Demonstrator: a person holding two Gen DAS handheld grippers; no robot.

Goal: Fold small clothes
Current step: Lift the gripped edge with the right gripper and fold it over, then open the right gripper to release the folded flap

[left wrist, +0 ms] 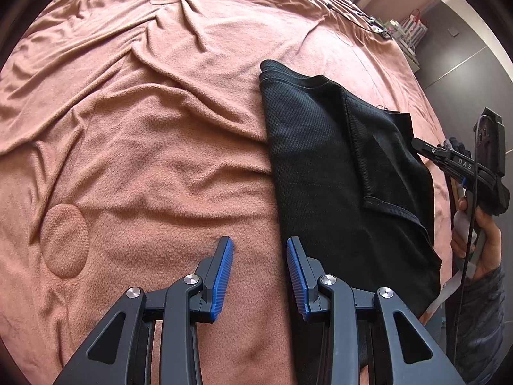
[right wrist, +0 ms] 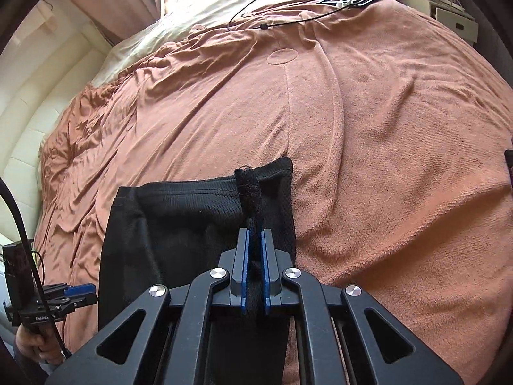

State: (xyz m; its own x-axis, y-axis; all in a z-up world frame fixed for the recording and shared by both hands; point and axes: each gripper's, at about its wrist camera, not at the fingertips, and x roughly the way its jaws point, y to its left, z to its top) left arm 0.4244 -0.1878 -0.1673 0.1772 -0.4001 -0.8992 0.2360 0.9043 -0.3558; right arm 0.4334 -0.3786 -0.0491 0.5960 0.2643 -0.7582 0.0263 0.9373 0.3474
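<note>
Black garment (right wrist: 198, 224) | right gripper (right wrist: 255, 247) jaws clenched on edge | left gripper (left wrist: 259, 250) jaws released, beside it

The right gripper (left wrist: 416, 143) bore the white letters "DAS" on its black body, behind the fingers. The left gripper (right wrist: 84, 292) carried small white lettering on its base, partly legible as "CenRob".
</note>
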